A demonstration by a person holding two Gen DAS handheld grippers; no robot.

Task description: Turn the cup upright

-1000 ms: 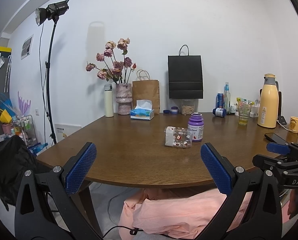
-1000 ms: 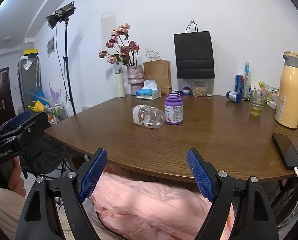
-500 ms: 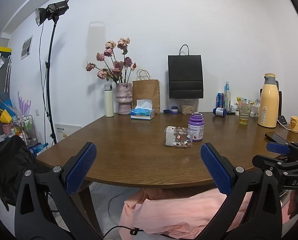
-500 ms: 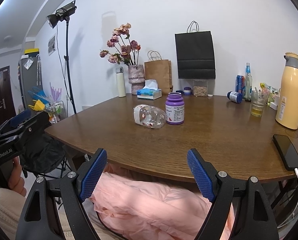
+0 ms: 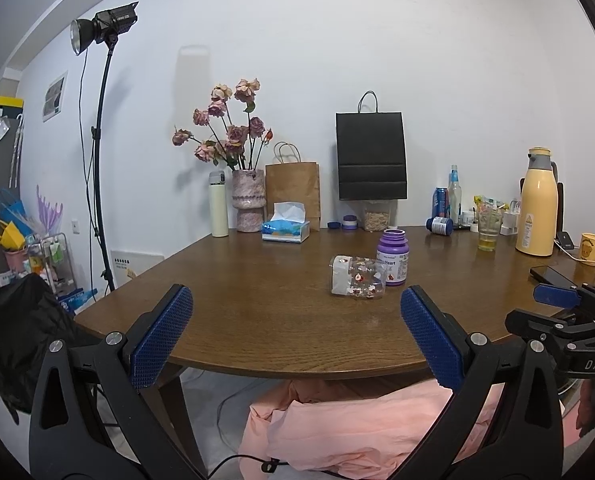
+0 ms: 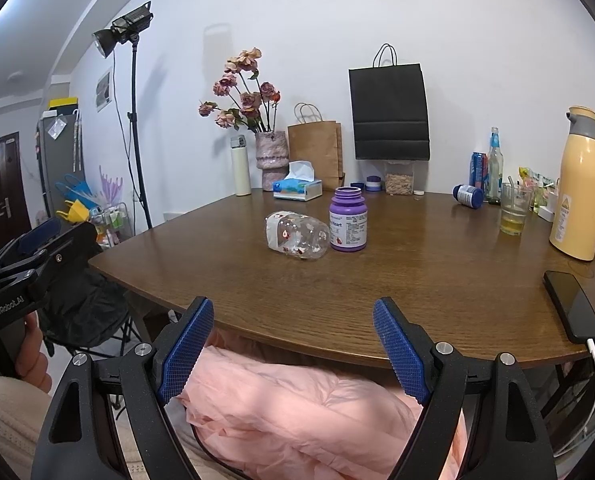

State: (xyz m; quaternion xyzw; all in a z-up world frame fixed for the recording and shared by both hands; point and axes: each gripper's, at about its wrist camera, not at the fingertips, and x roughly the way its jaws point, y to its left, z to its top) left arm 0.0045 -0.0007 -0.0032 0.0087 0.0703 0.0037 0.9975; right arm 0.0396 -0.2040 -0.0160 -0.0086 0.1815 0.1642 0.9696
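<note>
On the wooden surface, 1 clear patterned cup is lying on its side, touching a purple bottle. Left tool and right tool are hovering near the edge, each spread wide and gripping nothing.

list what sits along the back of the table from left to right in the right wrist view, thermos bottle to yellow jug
white thermos bottle → pink vase → tissue box → black bag → fallen blue bottle → glass of yellow drink → yellow jug

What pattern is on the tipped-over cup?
The cup is clear with small red-and-white figures and a white band, best seen from the right wrist.
</note>
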